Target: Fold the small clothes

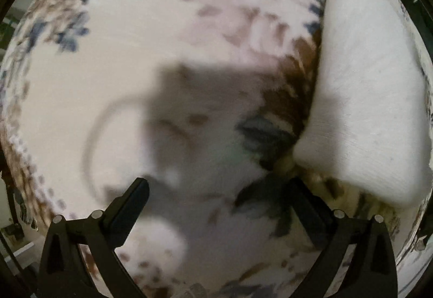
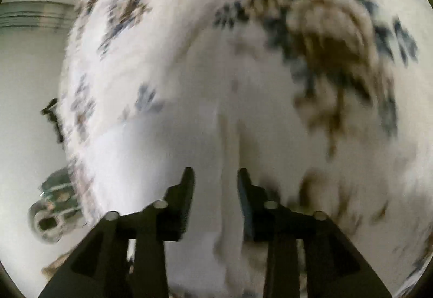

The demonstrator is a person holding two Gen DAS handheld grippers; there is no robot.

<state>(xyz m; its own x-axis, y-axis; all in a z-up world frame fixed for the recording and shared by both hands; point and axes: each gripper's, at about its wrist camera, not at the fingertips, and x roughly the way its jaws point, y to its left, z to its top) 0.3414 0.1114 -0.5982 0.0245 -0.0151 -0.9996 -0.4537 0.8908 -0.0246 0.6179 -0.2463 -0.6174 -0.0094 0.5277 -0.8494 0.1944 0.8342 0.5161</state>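
A pale, plushy spread (image 1: 113,86) printed with blue and brown floral sprays covers the whole working surface, and plain light walls show beyond its edge in the right wrist view. On it, to the right of the left gripper (image 1: 219,187), lies a white knitted garment (image 1: 362,97), already folded into a neat thick oblong. It sits flat and squared, probably set there as a finished piece out of the way of the next fold. The left gripper hovers just beside its lower corner with its fingers spread wide, holding nothing, and its shadow falls on the spread ahead.

The right gripper (image 2: 215,176) points at the same patterned spread with a narrow gap between its fingers. A pale vertical ridge of cloth (image 2: 230,141) runs up from that gap, but the picture is too smeared to tell whether it is pinched. No basket or other container is in sight. A blurred greenish object (image 2: 54,206) sits off the spread's left edge.
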